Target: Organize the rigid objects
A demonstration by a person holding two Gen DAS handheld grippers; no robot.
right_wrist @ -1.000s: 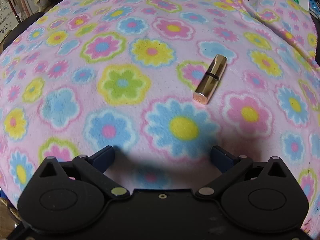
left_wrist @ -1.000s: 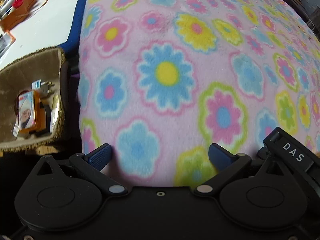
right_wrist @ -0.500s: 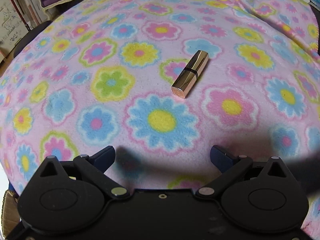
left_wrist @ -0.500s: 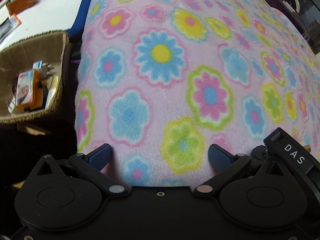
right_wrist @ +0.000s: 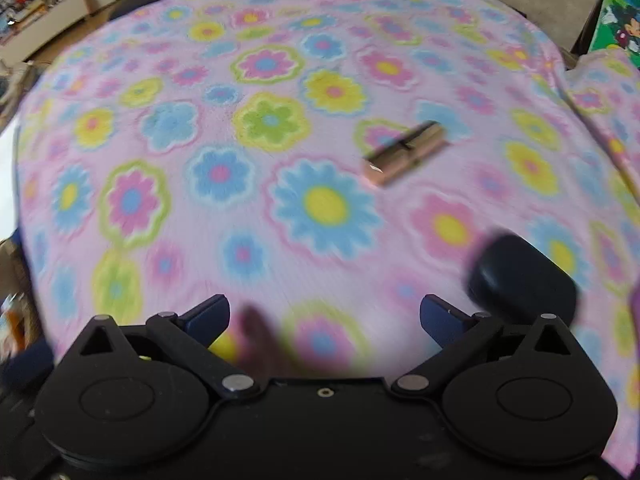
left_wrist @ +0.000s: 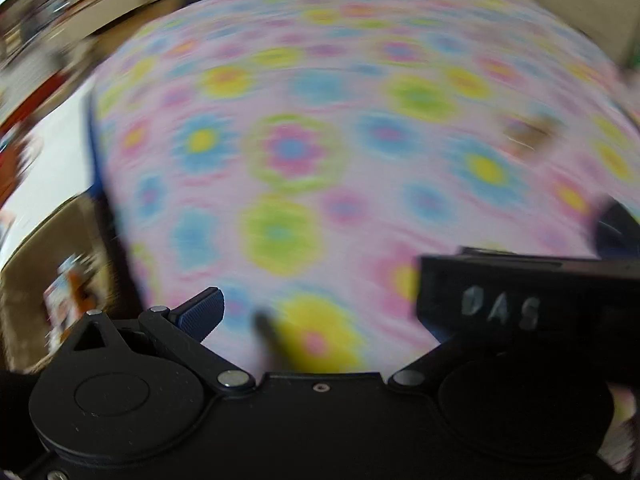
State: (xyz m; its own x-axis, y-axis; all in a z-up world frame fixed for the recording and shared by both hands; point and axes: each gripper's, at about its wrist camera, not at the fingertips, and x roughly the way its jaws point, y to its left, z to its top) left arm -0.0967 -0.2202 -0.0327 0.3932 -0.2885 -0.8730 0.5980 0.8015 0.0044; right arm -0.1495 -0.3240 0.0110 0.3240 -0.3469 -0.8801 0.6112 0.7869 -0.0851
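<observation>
Right wrist view: right gripper (right_wrist: 324, 316) hung over the flowered fleece blanket (right_wrist: 168, 92), jaws spread wide w/ nothing between them. Gold lipstick tube (right_wrist: 404, 152) lay on its side on the blanket, ahead and a bit to the right of the fingers, well apart from them, at the edge of a big blue flower; it was tilted diagonally, far end up-right. A dark rounded object (right_wrist: 520, 276) sat near the right finger, blurred, couldn't tell what it was. A cartoon-print item (right_wrist: 616, 28) showed at the far right edge.

Left wrist view was heavily motion-blurred. Left gripper (left_wrist: 316, 312) was over the same blanket (left_wrist: 280, 80); its left finger (left_wrist: 200, 312) was clear, but a black part marked "DAS" (left_wrist: 520, 300) covered the right finger, so jaw state couldn't be told. The tube showed only as a tan smear (left_wrist: 528, 132) far right on the blanket. A brown basket (left_wrist: 24, 280) sat off the blanket's left edge, holding an orange-and-white box (left_wrist: 72, 292), details too blurred.
</observation>
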